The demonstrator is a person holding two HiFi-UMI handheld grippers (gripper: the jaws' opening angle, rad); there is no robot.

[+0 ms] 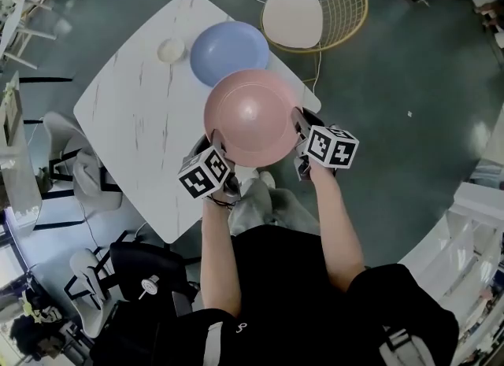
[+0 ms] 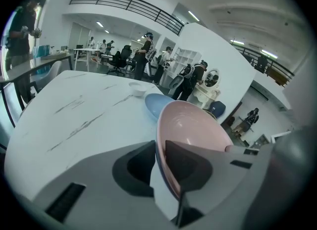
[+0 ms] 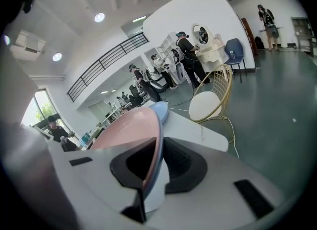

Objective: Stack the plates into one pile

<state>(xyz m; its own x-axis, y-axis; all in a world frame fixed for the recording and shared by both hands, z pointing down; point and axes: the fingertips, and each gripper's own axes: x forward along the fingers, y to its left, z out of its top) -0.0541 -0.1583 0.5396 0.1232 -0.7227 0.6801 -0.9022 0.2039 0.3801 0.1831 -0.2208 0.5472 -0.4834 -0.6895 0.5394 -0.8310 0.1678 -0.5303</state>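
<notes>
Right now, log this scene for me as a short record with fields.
held: pink plate, lifted clear of the table
left gripper: jaws shut on the pink plate's left rim
right gripper: jaws shut on its right rim
on table: blue plate, small white dish beside it
pile: not yet made; nothing rests on the blue plate

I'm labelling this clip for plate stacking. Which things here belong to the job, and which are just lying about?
Job: pink plate, gripped by left gripper and right gripper; blue plate; perhaps the small white dish.
Lying about: wire chair.
</notes>
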